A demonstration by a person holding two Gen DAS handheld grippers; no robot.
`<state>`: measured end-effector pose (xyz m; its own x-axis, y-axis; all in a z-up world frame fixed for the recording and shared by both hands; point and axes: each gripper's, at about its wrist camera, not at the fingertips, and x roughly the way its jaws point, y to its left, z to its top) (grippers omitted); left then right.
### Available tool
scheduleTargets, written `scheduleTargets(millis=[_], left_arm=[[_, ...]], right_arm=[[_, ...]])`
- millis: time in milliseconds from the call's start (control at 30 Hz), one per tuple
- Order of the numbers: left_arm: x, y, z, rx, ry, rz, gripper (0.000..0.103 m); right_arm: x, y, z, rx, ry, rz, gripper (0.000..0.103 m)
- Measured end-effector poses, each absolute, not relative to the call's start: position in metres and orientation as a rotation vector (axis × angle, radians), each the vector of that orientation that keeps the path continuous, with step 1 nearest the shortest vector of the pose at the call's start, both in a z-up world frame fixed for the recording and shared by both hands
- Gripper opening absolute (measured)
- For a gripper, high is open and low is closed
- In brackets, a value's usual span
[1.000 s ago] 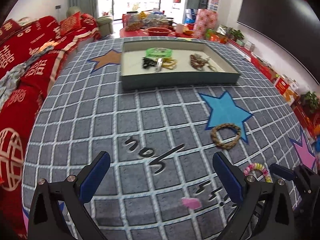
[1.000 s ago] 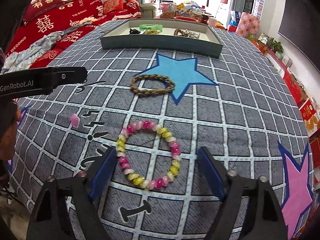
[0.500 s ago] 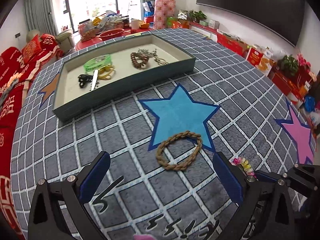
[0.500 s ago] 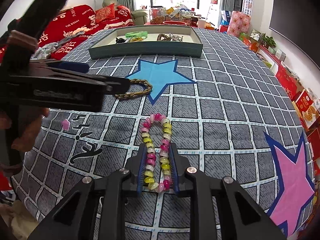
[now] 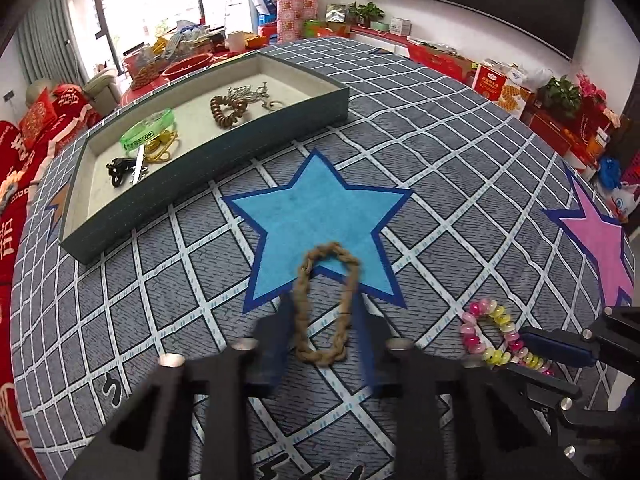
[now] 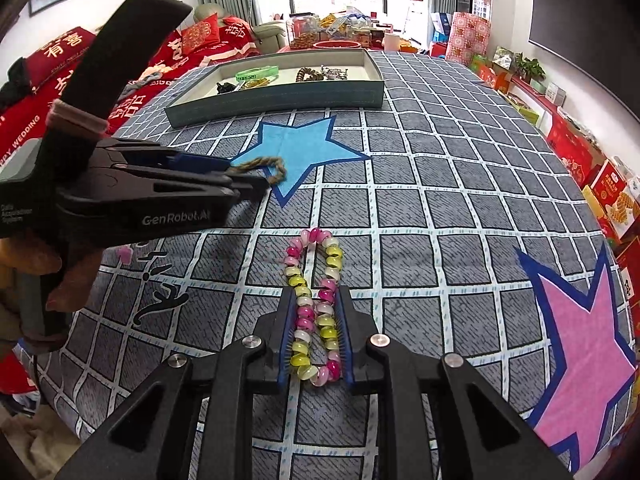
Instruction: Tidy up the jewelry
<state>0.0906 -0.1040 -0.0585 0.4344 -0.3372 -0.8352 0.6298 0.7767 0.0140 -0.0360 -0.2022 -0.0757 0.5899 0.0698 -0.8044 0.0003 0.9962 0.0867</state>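
A brown braided rope bracelet [image 5: 325, 304] lies at the lower tip of the blue star and is squeezed long between my left gripper's [image 5: 322, 312] closing fingers. It also shows in the right wrist view [image 6: 264, 168], sticking out of the left gripper [image 6: 244, 184]. My right gripper [image 6: 316, 312] is shut on a pink, yellow and white bead bracelet [image 6: 314, 304], pressed into a narrow loop on the cloth. The bead bracelet also shows in the left wrist view [image 5: 496, 336], held in the right gripper. A teal tray [image 5: 224, 152] holding several jewelry pieces stands farther back.
The tray holds a green band [image 5: 148, 132], a brown bead bracelet [image 5: 226, 110], a silver chain [image 5: 250, 92] and a black piece [image 5: 118, 168]. A small pink bit [image 6: 123, 254] lies on the cloth at the left. A pink star [image 6: 580, 344] marks the cloth at the right.
My left gripper swung toward the rope bracelet and closed around it, squeezing it from a round loop into a long one. My right gripper closed on the bead bracelet and still holds it.
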Motion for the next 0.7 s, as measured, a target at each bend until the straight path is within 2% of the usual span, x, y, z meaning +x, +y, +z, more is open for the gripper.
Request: scheduleTargets(millis=[700], left_arm=[[0.062, -0.035, -0.041, 0.128, 0.901, -0.447, 0.024]], right_arm=[[-0.032, -0.218, -0.065, 0.233, 0.938, 0.055, 0.02]])
